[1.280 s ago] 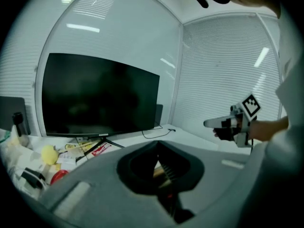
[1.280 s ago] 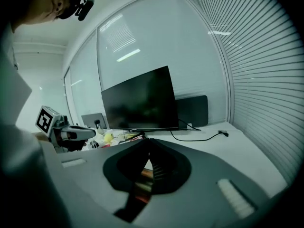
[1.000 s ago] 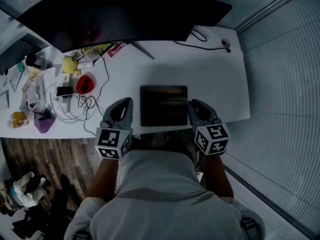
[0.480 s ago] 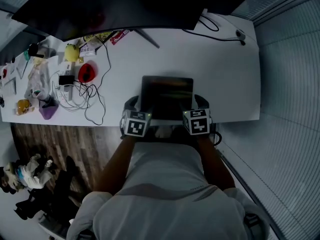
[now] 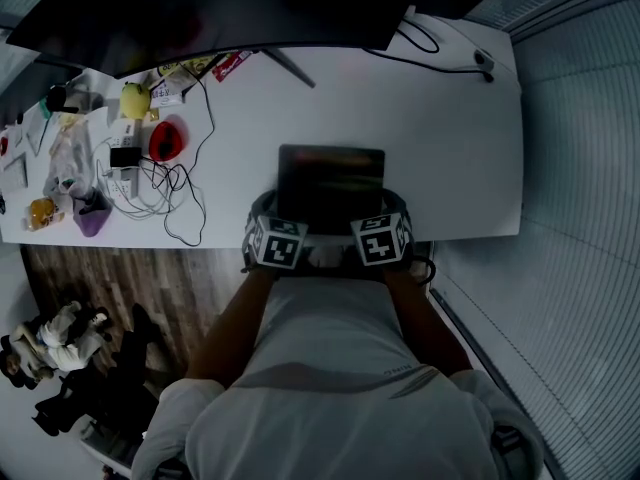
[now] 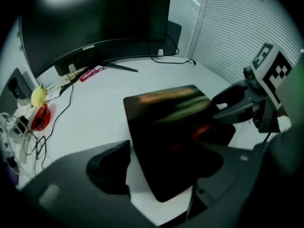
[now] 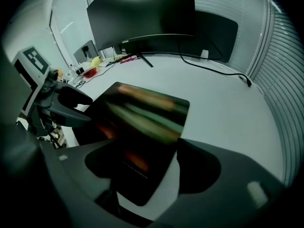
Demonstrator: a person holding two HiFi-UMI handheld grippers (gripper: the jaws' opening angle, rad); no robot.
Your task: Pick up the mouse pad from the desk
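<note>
The dark rectangular mouse pad [image 5: 331, 183] lies flat on the white desk [image 5: 440, 148], close to its front edge. My left gripper [image 5: 275, 216] stands over the pad's near left corner and my right gripper [image 5: 392, 211] over its near right corner, both pointing steeply down. In the left gripper view the pad [image 6: 171, 127] reaches in between the jaws of the left gripper [image 6: 164, 170], which are opening and do not press on it. In the right gripper view the right gripper [image 7: 152, 170] likewise straddles the pad [image 7: 142, 122], its jaws opening.
A large dark monitor [image 5: 250, 8] stands at the back of the desk. At the left lie tangled cables [image 5: 165, 203], a red object [image 5: 168, 140], a yellow toy [image 5: 135, 100] and a purple cup [image 5: 92, 220]. A black cable [image 5: 430, 43] runs at the back right.
Both grippers have come down and inward, from beside the pad to its near corners. Their jaws have spread wide. The pad has not moved.
</note>
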